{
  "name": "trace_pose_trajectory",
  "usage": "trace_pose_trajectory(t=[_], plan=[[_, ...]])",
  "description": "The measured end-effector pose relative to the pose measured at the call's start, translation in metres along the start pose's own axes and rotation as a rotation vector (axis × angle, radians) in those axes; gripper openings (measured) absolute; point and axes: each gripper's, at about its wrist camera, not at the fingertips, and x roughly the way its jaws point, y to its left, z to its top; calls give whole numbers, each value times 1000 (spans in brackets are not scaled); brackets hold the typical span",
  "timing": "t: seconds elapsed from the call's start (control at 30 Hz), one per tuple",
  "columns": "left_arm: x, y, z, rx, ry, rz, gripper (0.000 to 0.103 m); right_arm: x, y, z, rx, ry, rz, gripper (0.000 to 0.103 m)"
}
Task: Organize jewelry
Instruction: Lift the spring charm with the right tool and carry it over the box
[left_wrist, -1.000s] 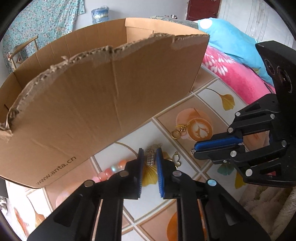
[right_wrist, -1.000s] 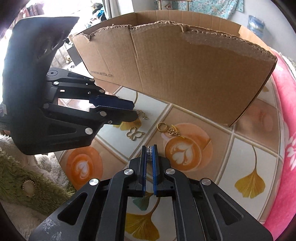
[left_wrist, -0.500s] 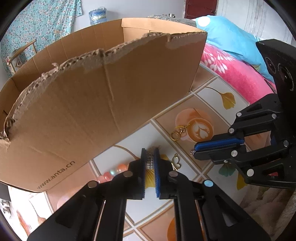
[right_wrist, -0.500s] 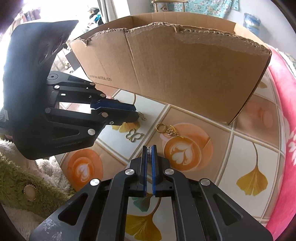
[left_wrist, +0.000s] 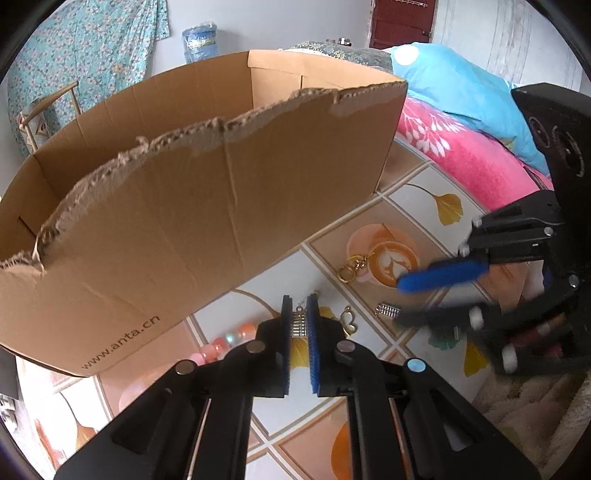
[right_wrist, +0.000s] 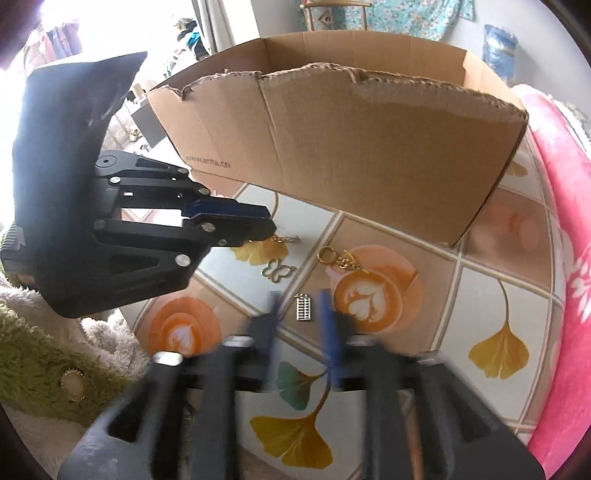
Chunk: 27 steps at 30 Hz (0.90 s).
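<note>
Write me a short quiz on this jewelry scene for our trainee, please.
1. True or false: the left gripper is shut on the held silver charm.
2. What lies between the fingers of the right gripper? A) a gold keyring B) the loose silver charm C) pink beads
3. Short answer: what shape is the gold charm on the tablecloth in front of the cardboard box?

Key:
1. True.
2. B. The right gripper's jaws have just been opening, and the charm lies free between them.
3. A butterfly.
</note>
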Motion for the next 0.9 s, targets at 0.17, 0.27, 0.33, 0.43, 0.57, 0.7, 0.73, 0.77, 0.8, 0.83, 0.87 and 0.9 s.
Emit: trace_pose_trajectory(t=[0.17, 0.27, 0.33, 0.43, 0.57, 0.7, 0.73, 0.77, 0.8, 0.83, 0.87, 0.9], plan=[[-2, 1, -1, -9, -6, -5, 7, 11, 9, 0, -41, 33, -35, 27], [-3, 4, -2, -17, -7, -11, 7, 16, 12, 0, -54, 44, -58, 16], [-4, 5, -2, -21, -9, -20, 7, 17, 12, 2, -61, 51, -76, 10], [-5, 5, -2, -22, -8, -43, 8, 14, 15, 5, -57, 60, -93, 4], [-4, 6, -2, -20, 5, -56, 8, 14, 13, 7, -46, 61, -97, 3], [-3, 5, -3, -14, 13, -60, 8, 13, 10, 8, -21, 53, -92, 2], [-3, 5, -2, -14, 12, -62, 8, 12, 9, 9, -14, 53, -90, 2], [-4, 5, -3, -14, 11, -64, 8, 12, 8, 9, -11, 52, -90, 2], [-4, 5, -2, -13, 10, -66, 8, 9, 4, 10, -9, 50, -93, 2], [-4, 5, -2, -10, 8, -64, 8, 7, 2, 10, -5, 47, -90, 2], [-5, 5, -3, -8, 6, -65, 8, 6, 2, 10, -2, 44, -88, 2], [-5, 4, -3, -6, 5, -65, 8, 3, -1, 8, -1, 40, -90, 2]])
